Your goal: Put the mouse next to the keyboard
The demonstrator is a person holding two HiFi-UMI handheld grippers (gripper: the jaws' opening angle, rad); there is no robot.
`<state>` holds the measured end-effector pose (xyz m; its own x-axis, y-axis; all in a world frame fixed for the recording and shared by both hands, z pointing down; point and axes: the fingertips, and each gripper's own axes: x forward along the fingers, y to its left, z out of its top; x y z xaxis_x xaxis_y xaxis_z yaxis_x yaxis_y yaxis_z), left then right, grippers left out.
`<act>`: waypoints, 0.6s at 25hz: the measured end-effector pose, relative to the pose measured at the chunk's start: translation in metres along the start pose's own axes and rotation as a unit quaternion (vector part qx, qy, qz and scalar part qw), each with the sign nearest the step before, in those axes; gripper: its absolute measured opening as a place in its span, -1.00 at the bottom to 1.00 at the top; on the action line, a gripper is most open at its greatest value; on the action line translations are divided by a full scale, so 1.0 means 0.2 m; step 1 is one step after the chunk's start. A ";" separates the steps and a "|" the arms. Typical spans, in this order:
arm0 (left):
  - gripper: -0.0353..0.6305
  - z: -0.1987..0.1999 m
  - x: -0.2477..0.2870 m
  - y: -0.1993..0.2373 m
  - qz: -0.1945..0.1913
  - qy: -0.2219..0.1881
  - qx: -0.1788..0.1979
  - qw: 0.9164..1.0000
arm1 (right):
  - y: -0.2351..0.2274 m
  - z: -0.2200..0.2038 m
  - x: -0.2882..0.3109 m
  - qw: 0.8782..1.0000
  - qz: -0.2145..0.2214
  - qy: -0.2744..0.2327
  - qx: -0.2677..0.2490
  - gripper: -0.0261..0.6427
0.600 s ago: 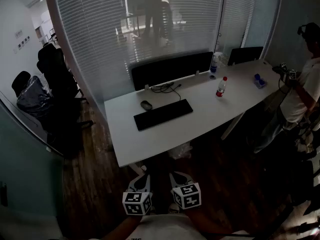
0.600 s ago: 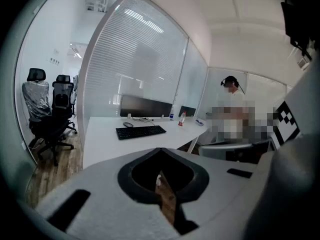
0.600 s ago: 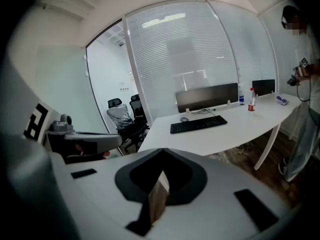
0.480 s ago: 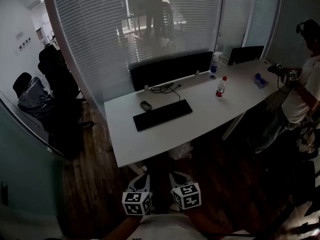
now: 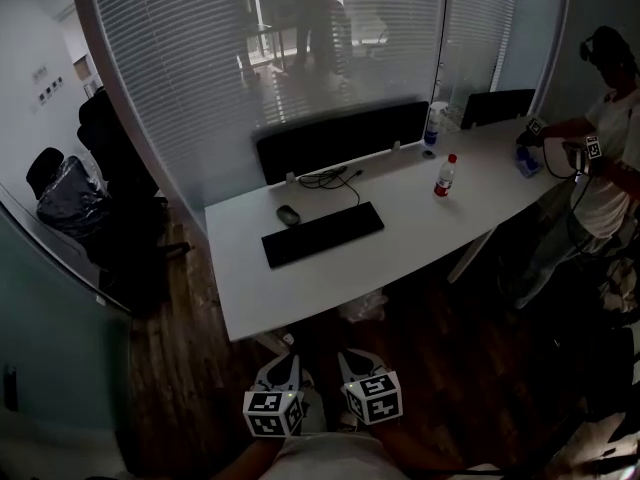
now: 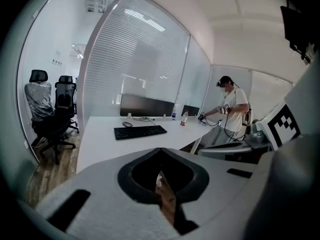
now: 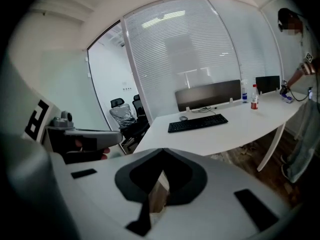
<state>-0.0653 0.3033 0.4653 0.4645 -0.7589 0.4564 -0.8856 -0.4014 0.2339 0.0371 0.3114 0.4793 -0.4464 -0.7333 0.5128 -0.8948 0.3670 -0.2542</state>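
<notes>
Holding left tongs [image 6: 160, 151] and right tongs [image 7: 162, 152] shut, empty, checking that in gripper views only; spotting mouse [image 5: 288, 214] just behind keyboard [image 5: 323, 234] overhead.

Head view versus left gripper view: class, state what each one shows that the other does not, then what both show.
Head view only: the left claw seen from above, with its marker cube. Left gripper view only: how that claw's jaws stand, shut on nothing, and the ceiling. Both: the white desk, keyboard, mouse, red-capped bottle and the standing person.
</notes>
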 end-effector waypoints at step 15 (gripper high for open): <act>-0.88 0.38 0.59 0.49 -0.013 0.001 -0.007 1.000 | -0.20 0.43 0.64 1.000 -0.027 0.000 0.003 -0.91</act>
<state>-0.0962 0.1345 0.4765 0.4882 -0.7468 0.4517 -0.8727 -0.4145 0.2579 0.0158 0.1536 0.4840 -0.3967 -0.7520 0.5264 -0.9179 0.3227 -0.2307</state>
